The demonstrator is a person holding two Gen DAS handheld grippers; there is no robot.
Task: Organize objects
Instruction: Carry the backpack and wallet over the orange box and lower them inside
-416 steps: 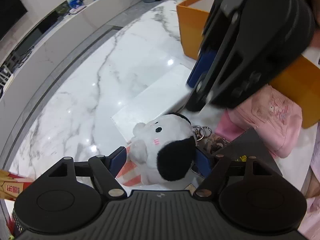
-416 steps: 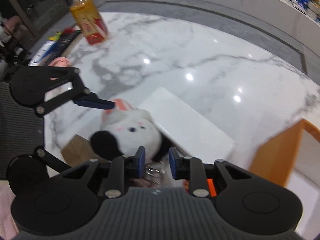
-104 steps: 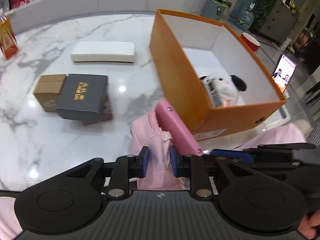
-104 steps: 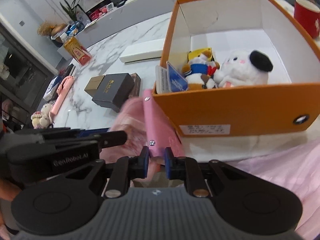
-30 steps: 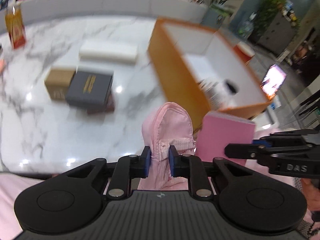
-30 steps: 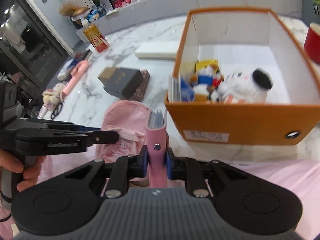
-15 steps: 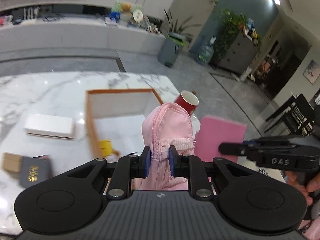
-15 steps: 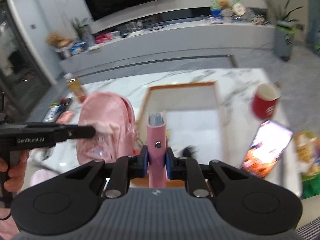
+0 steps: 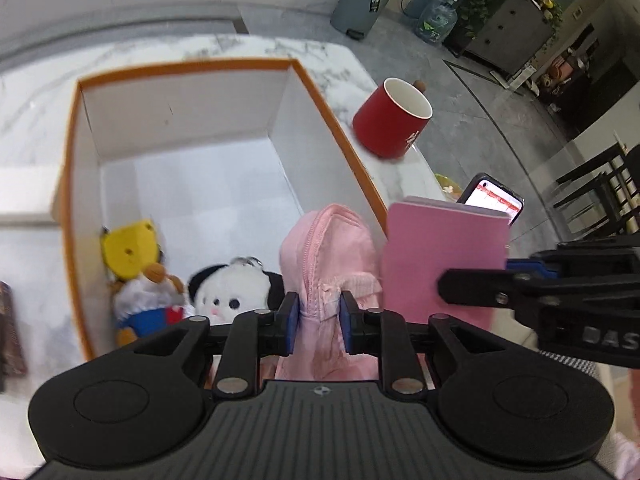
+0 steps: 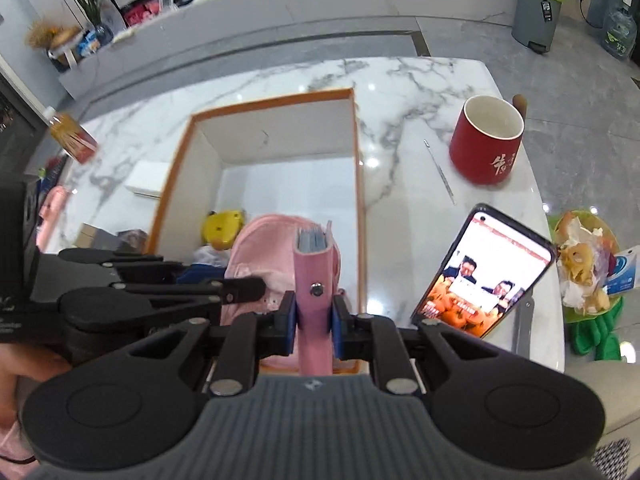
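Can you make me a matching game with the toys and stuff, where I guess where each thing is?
Things:
1. pink backpack
2. pink card holder
3. panda toy
4. red cup

Places:
A. standing on the marble table
B. lying inside the orange box
C. held in the right gripper
D. held in the left gripper

Pairs: 1-D, 2-C, 3-B, 4-A

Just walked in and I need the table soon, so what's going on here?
A person is tidying things into the orange box. The left gripper is shut on a small pink backpack, the right gripper on a pink card holder, both held above the box's near end. Two plush toys already lie inside. A red mug and a phone stay outside.
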